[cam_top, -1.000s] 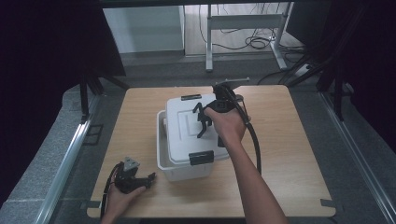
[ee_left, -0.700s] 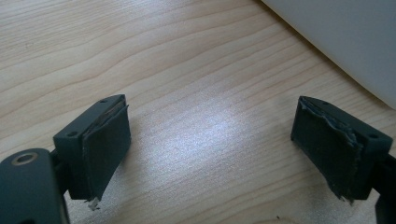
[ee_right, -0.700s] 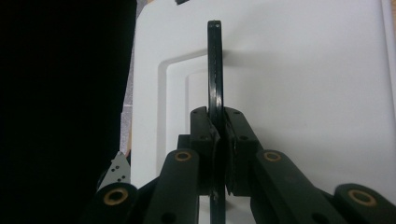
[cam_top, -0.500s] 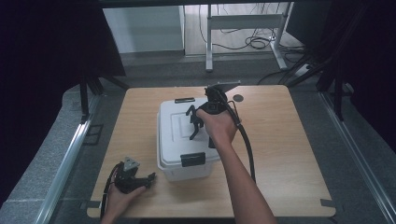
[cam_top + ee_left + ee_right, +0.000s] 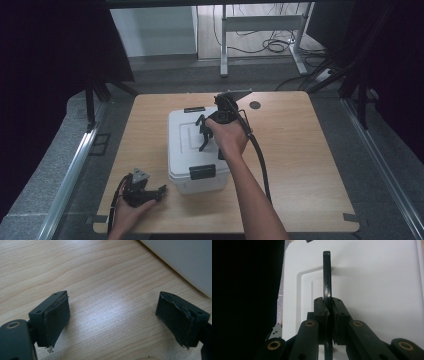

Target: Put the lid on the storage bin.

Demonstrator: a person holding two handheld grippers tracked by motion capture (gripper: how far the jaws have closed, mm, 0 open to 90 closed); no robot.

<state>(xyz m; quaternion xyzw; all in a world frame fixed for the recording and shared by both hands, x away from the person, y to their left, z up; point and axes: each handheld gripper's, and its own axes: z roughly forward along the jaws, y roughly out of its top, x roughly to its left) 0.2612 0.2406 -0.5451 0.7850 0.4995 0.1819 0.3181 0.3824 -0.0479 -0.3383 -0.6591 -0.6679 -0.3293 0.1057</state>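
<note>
A white lidded storage box [image 5: 190, 155] stands in the middle of the wooden table [image 5: 300, 150]. Its black carry handle [image 5: 327, 277] is raised upright over the lid [image 5: 374, 277], seen edge on. My right gripper [image 5: 327, 305] is shut on that handle, and in the high view the right gripper [image 5: 206, 134] sits over the lid's centre. My left gripper [image 5: 157, 191] rests low on the table near the front left, pointing at the box. Its jaws stand wide open around bare wood [image 5: 87, 272], with nothing between them. The box's rounded corner [image 5: 187, 260] lies just beyond.
Black latches sit on the box's near side [image 5: 202, 172] and far side [image 5: 194, 109]. A small dark disc [image 5: 255, 105] lies on the table behind the box. The right gripper's cable [image 5: 260, 160] trails along the forearm. Dark floor and metal rails surround the table.
The right hand, holding the handle, has shifted left and slightly toward the person, and the box has moved a little with it. The left gripper has stayed put.
</note>
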